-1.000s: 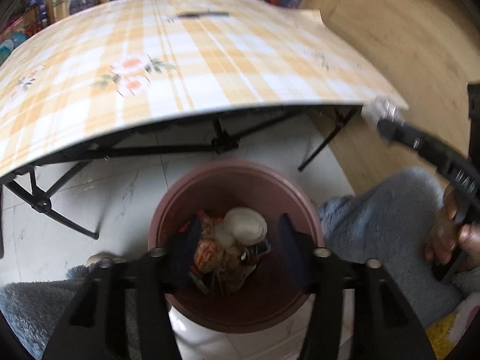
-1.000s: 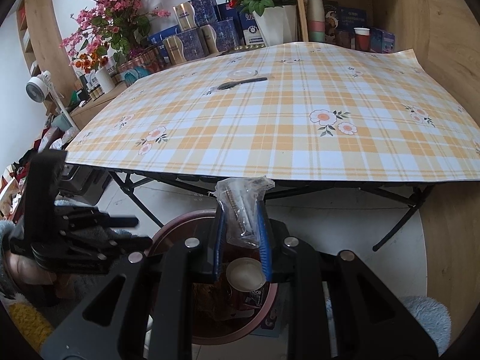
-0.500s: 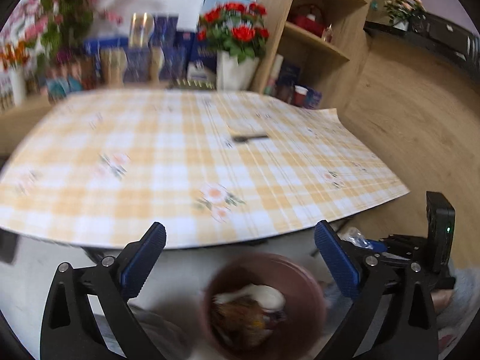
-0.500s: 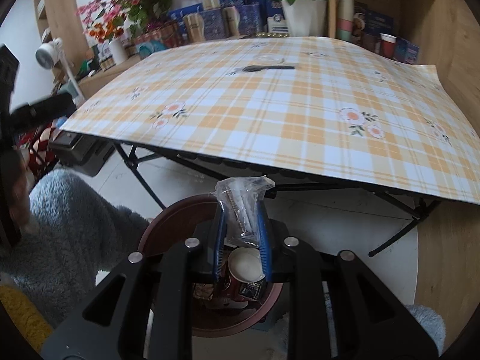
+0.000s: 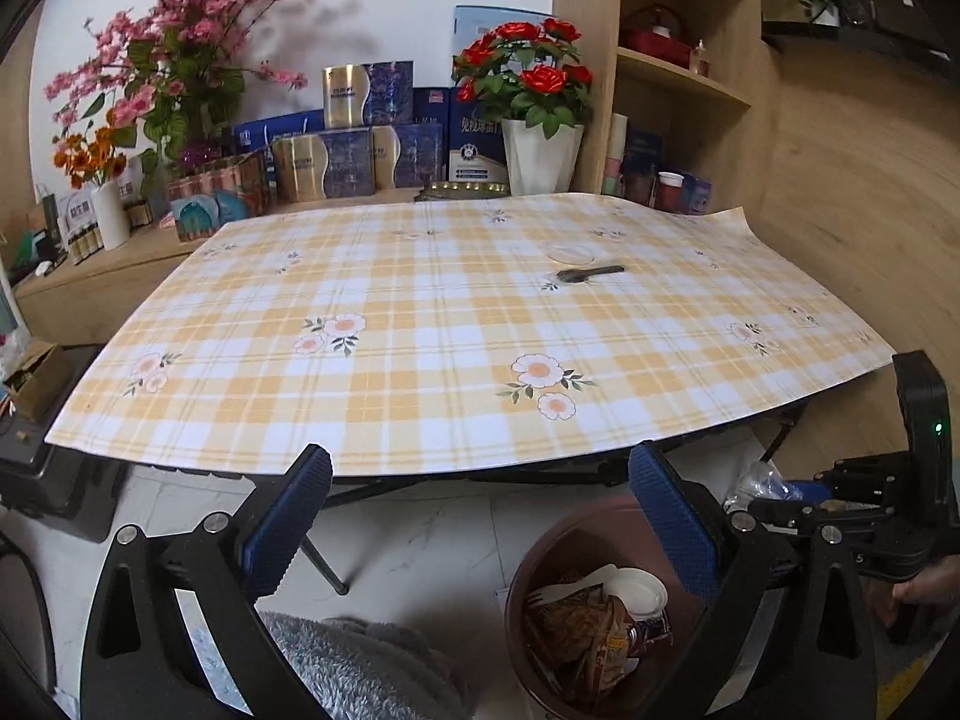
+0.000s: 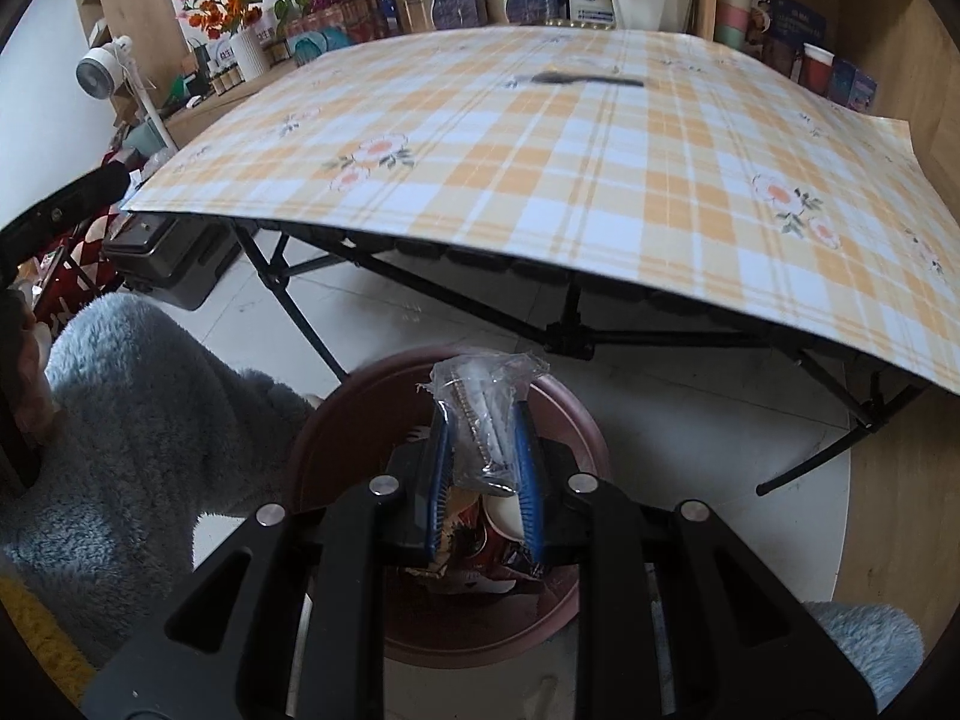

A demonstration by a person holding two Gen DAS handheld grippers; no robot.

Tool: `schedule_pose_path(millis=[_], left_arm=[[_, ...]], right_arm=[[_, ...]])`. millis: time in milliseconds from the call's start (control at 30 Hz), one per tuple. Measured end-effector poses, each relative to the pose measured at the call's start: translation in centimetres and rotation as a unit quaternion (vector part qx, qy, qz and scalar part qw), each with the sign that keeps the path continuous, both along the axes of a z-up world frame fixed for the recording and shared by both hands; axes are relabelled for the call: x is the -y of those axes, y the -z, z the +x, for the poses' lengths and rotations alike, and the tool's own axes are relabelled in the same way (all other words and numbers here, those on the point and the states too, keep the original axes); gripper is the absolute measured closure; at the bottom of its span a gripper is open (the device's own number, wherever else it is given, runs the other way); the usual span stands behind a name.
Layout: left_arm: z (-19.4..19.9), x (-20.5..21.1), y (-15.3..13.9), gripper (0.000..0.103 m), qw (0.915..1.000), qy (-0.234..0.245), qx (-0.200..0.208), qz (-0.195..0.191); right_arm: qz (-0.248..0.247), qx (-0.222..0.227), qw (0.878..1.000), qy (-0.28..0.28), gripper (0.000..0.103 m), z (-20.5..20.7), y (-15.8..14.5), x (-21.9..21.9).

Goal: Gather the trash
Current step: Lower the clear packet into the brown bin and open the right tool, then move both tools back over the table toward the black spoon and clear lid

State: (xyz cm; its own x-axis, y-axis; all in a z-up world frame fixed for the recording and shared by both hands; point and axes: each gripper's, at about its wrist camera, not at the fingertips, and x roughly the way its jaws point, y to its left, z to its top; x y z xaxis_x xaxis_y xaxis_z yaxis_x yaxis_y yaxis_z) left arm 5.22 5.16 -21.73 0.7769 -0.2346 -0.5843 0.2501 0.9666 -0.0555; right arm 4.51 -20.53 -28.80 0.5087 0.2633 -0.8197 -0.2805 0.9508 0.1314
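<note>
1. Since a second ago the left gripper [image 5: 480, 516] has lifted away from the trash bin [image 5: 540, 546] and tipped up toward the tabletop [image 5: 456, 324]; its fingers [image 5: 288, 516] have just been opening and now stand wide apart with nothing between them.
2. Over the bin's mouth, the right gripper [image 6: 483, 462] has sunk a little, its blue fingers [image 6: 528, 468] clamped on a crumpled clear plastic wrapper [image 6: 480, 402].
3. That wrapper is see-through and creased, with a dark speckled strip inside, its torn top sticking up above the fingertips.
4. Below it the reddish-brown bin [image 6: 336, 438] already holds a paper cup [image 5: 639, 591], a plastic fork [image 5: 570, 585] and snack wrappers [image 5: 588, 624].
5. On the checked tabletop a dark spoon [image 5: 591, 273] lies just beside a round clear lid [image 5: 570, 253].
6. A fluffy grey sleeve [image 6: 138, 420] sits left of the bin; black folding table legs [image 6: 282, 294] stand behind it.
</note>
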Motion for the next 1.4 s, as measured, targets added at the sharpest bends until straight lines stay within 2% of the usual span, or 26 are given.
schedule_pose_path(millis=[167, 233, 300, 400, 467, 667, 867, 1133, 1300, 1400], left_arm=[[0.6, -0.6, 0.5, 0.006, 0.9997, -0.006, -0.02, -0.013], [0.8, -0.8, 0.6, 0.006, 0.9994, -0.01, -0.026, -0.018], [0.8, -1.0, 0.6, 0.006, 0.9992, -0.014, -0.029, -0.022], [0.8, -1.0, 0.7, 0.006, 0.9991, -0.016, -0.032, -0.022], [0.7, -0.9, 0.7, 0.006, 0.9992, -0.016, -0.032, -0.019], [0.5, -0.8, 0.6, 0.006, 0.9993, -0.016, -0.03, -0.014], [0.6, -1.0, 0.6, 0.006, 0.999, -0.023, -0.035, -0.015], [0.9, -1.1, 0.6, 0.006, 0.9988, -0.025, -0.041, -0.012], [1.3, -1.6, -0.1, 0.006, 0.9983, -0.026, -0.037, -0.037], [1.9, -1.9, -0.7, 0.006, 0.9976, -0.033, -0.031, -0.053]], right_arm=[[-0.003, -0.014, 1.0, 0.002, 0.079, 0.2, 0.7, 0.1], [-0.002, -0.021, 1.0, 0.003, 0.076, 0.2, 0.9, 0.2], [0.001, -0.021, 1.0, 0.005, 0.033, 0.1, 0.9, 0.4], [0.002, -0.007, 1.0, 0.008, 0.014, -0.1, 0.4, 0.5], [-0.001, -0.009, 1.0, 0.018, 0.008, 0.0, 0.5, 0.8], [-0.002, -0.011, 0.999, 0.033, 0.006, 0.2, 0.4, 1.3], [0.002, 0.016, 0.999, 0.038, 0.006, -0.1, -0.8, 1.7], [0.011, 0.018, 0.994, 0.103, 0.006, 0.6, -1.8, 4.1], [0.048, 0.029, 0.991, 0.12, 0.006, 1.0, -2.9, 6.0], [0.032, 0.039, 0.991, 0.128, 0.006, 1.7, -3.8, 6.4]])
